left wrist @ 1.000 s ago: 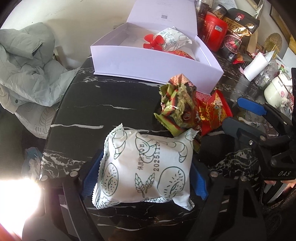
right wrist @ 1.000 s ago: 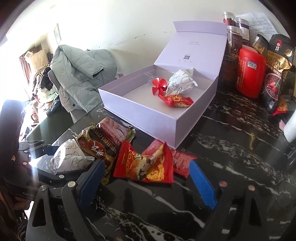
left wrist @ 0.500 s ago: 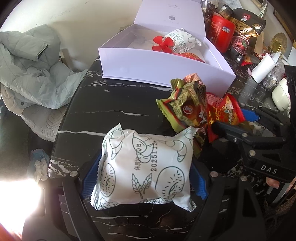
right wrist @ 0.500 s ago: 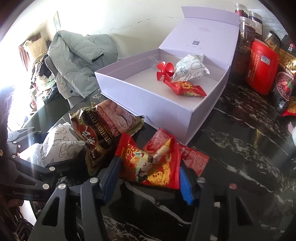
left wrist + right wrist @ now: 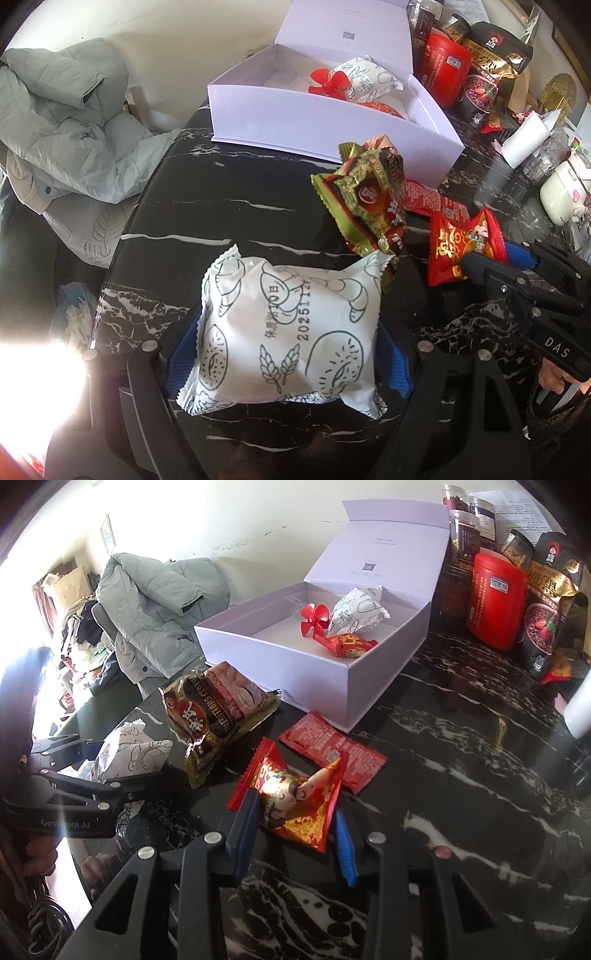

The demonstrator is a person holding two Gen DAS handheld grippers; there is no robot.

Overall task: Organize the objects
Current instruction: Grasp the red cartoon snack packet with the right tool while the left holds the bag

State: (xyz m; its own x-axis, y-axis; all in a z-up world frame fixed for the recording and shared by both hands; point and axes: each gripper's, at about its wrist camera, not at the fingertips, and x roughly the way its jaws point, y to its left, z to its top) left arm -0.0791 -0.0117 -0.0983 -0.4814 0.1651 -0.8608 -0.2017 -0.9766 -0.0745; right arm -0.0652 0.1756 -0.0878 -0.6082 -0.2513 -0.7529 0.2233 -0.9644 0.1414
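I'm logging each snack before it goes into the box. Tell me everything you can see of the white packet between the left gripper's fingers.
The white packet is a puffy, sealed pillow pack, glossy like plastic film, with zigzag-cut ends. Dark green line drawings of croissants, buns and wheat ears cover it, along with a printed date code. It sits between the left gripper's blue pads, which press its sides, above the black marble table. Its far corner meets the crumpled green-and-brown wrapper.
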